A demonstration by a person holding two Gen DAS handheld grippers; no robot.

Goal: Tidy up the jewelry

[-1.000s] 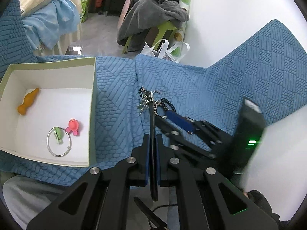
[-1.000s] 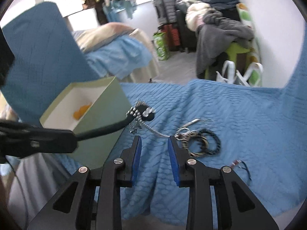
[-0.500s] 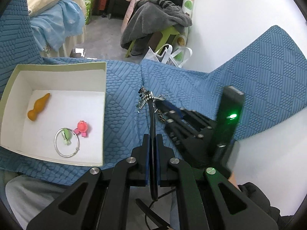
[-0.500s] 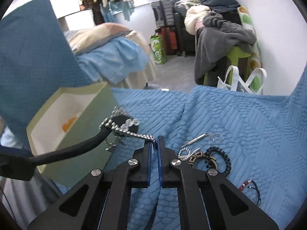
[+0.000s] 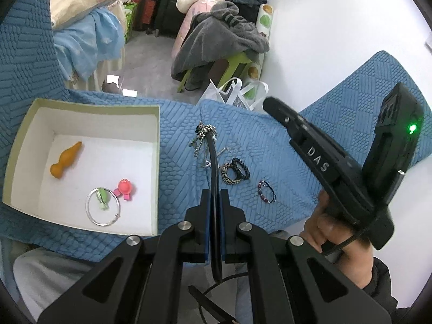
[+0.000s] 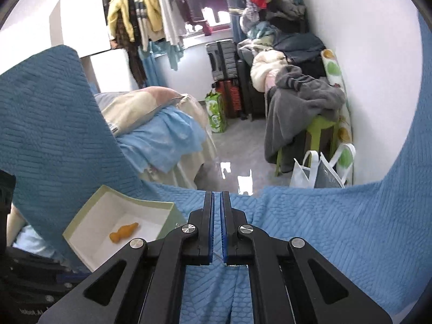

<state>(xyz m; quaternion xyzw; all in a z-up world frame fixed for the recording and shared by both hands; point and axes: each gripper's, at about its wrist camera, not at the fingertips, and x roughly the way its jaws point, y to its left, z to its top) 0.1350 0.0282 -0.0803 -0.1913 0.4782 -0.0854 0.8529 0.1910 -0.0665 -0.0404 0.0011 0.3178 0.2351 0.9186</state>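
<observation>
Just right of the box (image 5: 158, 162), we see the silver chain (image 5: 203, 135) hooked on the far tip of a thin black band (image 5: 214, 167) running alongside the box wall. Our left gripper (image 5: 215, 197) is clamped tight on that band. Our right gripper (image 5: 272, 105), farther from the box, is closed, with no catch we can make out.

Bright, even daylight from the far window (image 6: 213, 13), floor glare, soft shadows, strong fisheye bending at edges.

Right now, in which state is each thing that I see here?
Left hand-held gripper: shut on the black rod.
Right hand-held gripper: shut, off the cloth.
Silver chain: draped over the rod's tip.
Box: open, no lid, trinkets inside.
Bracelets: lying loose on the blue cloth.
</observation>
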